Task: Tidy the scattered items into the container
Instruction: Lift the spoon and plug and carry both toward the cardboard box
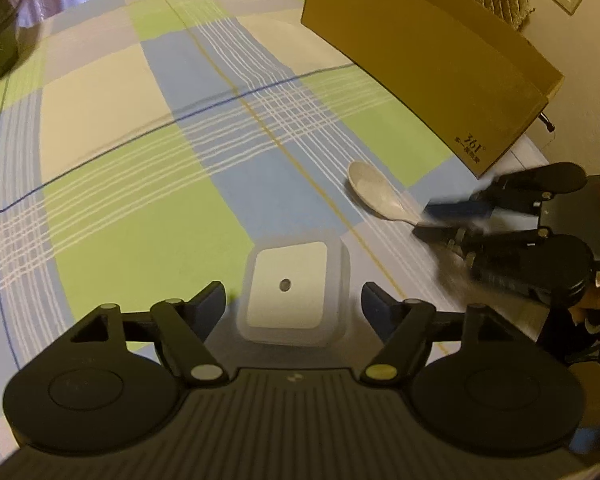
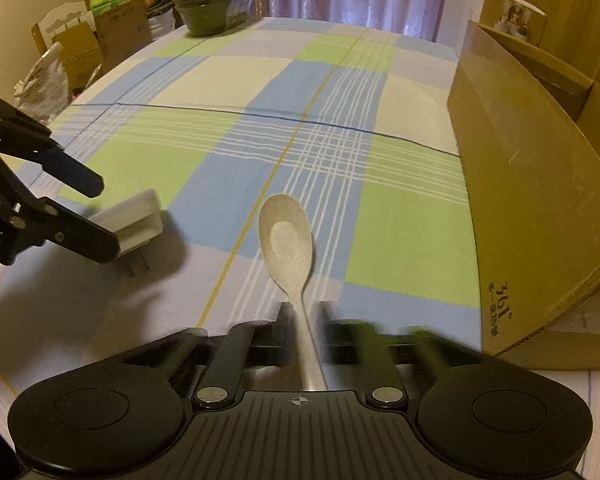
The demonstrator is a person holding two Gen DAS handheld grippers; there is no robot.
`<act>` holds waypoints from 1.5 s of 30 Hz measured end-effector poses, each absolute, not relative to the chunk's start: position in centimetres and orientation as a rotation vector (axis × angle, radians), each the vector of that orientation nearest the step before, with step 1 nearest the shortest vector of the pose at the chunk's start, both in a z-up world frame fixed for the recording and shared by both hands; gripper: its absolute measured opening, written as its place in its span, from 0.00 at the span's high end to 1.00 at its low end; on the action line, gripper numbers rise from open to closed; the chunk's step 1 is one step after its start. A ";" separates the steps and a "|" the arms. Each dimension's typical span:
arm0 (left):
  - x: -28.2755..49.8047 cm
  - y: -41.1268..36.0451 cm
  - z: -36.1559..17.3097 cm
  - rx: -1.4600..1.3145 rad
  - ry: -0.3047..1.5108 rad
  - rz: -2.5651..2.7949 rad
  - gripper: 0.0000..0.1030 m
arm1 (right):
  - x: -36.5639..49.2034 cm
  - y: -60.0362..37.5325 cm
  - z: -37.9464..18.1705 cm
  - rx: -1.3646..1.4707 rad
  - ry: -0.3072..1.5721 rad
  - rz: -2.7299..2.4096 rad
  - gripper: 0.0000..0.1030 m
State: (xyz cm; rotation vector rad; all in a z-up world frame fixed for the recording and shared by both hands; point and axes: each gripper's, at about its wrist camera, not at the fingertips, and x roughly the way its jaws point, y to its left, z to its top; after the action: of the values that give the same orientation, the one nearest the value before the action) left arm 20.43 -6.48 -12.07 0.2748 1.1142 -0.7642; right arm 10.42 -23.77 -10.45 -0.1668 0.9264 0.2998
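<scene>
"361°" on cardboard box (image 1: pixel 428 60) — beside spoon (image 2: pixel 288 240)

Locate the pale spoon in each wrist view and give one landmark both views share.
Left wrist view: the spoon lies at right of centre, its handle between the fingers of the right hand-held gripper.
Right wrist view: bottom centre, bowl pointing away.
Shared landmark: the cardboard box right of the spoon.

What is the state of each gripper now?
Left gripper: open around the white plug.
Right gripper: blurred, cannot tell; spoon handle between fingers.
</scene>
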 end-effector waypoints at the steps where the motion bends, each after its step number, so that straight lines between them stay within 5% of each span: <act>1: 20.5 -6.7 -12.3 0.275 1.122 -0.767 0.31 | 10.2 -23.9 -10.4 -0.164 0.908 0.310 0.09; 14: 20.3 -6.9 -12.8 0.327 1.134 -0.751 0.41 | 12.4 -23.5 -11.2 -0.228 0.893 0.422 0.10; 17: 19.7 -7.0 -12.5 0.374 1.109 -0.754 0.41 | 13.3 -23.2 -11.6 -0.223 0.897 0.450 0.28; 22: 19.3 -6.6 -12.6 0.361 1.111 -0.752 0.41 | 14.2 -22.6 -11.9 -0.223 0.883 0.465 0.29; 26: 19.3 -6.4 -12.6 0.334 1.114 -0.742 0.41 | 14.2 -22.2 -11.6 -0.231 0.881 0.488 0.66; 39: 20.3 -6.0 -12.2 0.211 1.140 -0.717 0.34 | 12.8 -22.2 -10.4 -0.199 0.868 0.442 0.67; 45: 20.7 -6.3 -13.4 0.206 1.196 -0.699 0.39 | 12.6 -22.3 -10.0 -0.195 0.865 0.432 0.67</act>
State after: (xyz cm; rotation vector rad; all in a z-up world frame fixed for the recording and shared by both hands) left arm 20.66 -6.33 -13.42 0.2065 1.1964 -0.6993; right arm 12.58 -22.35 -10.05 -0.1949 0.8650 0.4322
